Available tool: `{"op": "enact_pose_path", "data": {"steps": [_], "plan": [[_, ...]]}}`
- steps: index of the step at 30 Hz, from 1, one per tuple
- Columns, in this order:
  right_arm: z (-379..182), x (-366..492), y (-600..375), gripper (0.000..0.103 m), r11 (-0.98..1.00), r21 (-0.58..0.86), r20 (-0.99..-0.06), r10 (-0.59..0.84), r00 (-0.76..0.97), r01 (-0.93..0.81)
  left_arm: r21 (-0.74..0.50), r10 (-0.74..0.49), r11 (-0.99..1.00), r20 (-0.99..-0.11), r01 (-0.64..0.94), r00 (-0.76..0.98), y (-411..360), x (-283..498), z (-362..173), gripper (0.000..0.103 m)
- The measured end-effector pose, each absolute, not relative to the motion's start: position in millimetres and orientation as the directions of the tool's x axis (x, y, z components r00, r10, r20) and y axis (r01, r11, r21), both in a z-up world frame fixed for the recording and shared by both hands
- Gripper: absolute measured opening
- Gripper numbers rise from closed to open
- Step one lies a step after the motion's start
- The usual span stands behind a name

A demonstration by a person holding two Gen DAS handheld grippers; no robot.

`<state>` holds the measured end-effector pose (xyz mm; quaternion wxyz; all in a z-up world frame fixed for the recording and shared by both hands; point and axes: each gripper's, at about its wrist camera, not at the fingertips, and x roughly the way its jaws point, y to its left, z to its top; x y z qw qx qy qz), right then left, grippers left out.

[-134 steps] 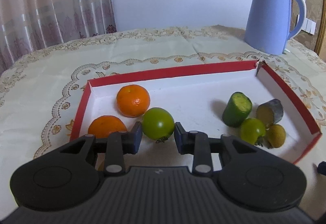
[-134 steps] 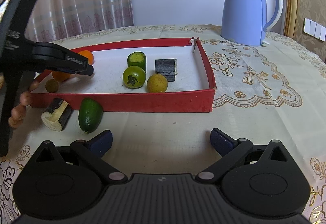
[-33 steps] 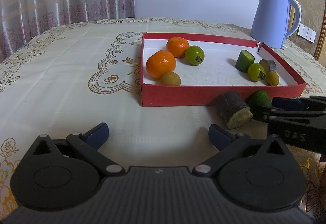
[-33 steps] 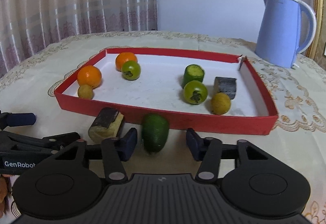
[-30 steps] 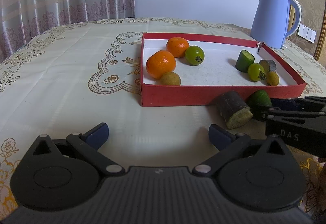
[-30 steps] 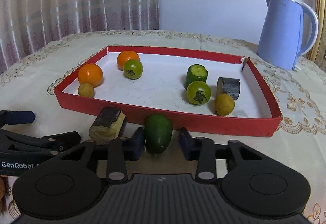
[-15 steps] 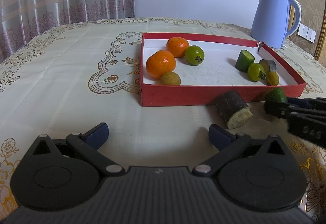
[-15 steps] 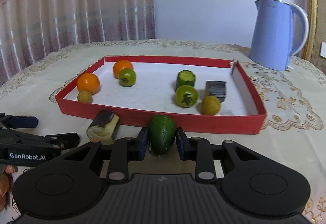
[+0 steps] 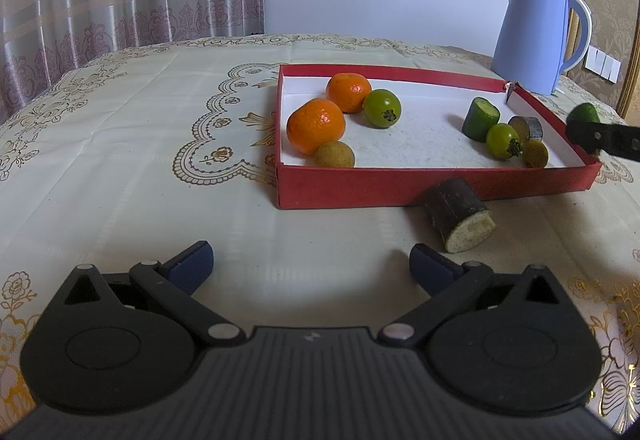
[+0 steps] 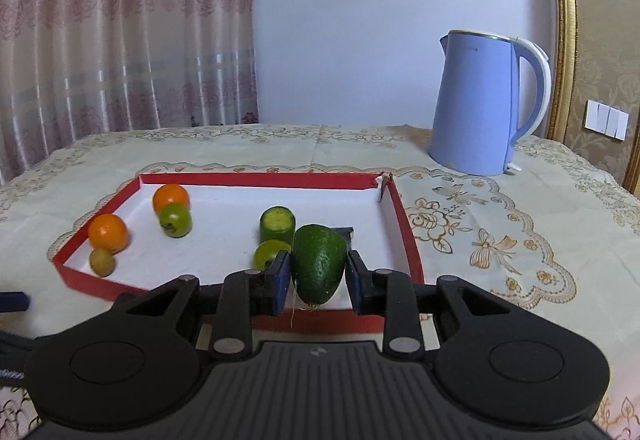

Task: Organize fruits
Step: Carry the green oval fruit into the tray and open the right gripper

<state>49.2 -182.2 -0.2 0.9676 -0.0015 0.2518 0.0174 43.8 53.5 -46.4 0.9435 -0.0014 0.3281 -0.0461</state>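
Room first: your red tray (image 10: 408, 240) sits mid-table on the cloth (image 9: 120, 167), its near wall facing you and its white floor bare through the middle. Two oranges (image 10: 107, 232), a green tomato (image 10: 174, 220) and a small brown fruit (image 10: 102, 262) crowd the left end. A cut cucumber piece (image 10: 277, 223), another green tomato (image 10: 267, 254) and a dark chunk (mostly hidden behind what you hold) sit toward the right end. From the left wrist view a second brown fruit (image 9: 535, 153) shows there too, close to the right wall. The torn far right corner of the tray stands up a little. Beyond it, well apart, stands the blue kettle (image 10: 476, 103).

Your right gripper (image 10: 317, 272) is clenched on the avocado (image 10: 318, 262), pads pressing its two sides, stem end hanging down with a thin fibre trailing. It hangs over the tray's near wall, at the right-hand end, in front of the cucumber and tomato.

Your left gripper (image 9: 311, 264) is spread wide with nothing between the fingers, low over bare cloth in front of the tray. A cut log-like piece (image 9: 458, 213) lies on the cloth just outside the near wall, ahead of your left gripper's right finger.
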Motion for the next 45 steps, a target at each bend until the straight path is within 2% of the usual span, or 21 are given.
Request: {"op": "enact_pose_path", "data": {"steps": [8, 20, 32, 40, 43, 45], "plan": [[-7, 87, -177, 0.029, 0.999, -0.031, -0.525, 0.018, 0.851, -0.041, -0.033, -0.088, 0.996, -0.619, 0.086, 0.781, 54, 44, -46, 0.103], [-20, 78, -158, 0.029, 0.994, -0.011, -0.581, 0.084, 0.809, -0.111, -0.034, -0.089, 0.996, -0.619, 0.086, 0.781, 53, 44, -46, 0.103], [-25, 88, -147, 0.029, 0.993, -0.058, -0.573, 0.05, 0.818, -0.101, -0.035, -0.089, 0.996, -0.618, 0.086, 0.781, 54, 44, -46, 0.103], [-24, 87, -146, 0.03, 0.993, -0.063, -0.604, 0.044, 0.796, -0.103, -0.035, -0.089, 0.996, -0.618, 0.086, 0.781, 54, 44, -46, 0.103], [-22, 85, -146, 0.033, 0.993, -0.054, -0.605, 0.051, 0.794, -0.104, -0.034, -0.089, 0.996, -0.618, 0.086, 0.781, 54, 44, -46, 0.103], [-21, 84, -146, 0.044, 0.993, -0.052, -0.604, 0.054, 0.795, -0.106, -0.034, -0.089, 0.996, -0.618, 0.086, 0.781, 53, 44, -47, 0.103]]}}
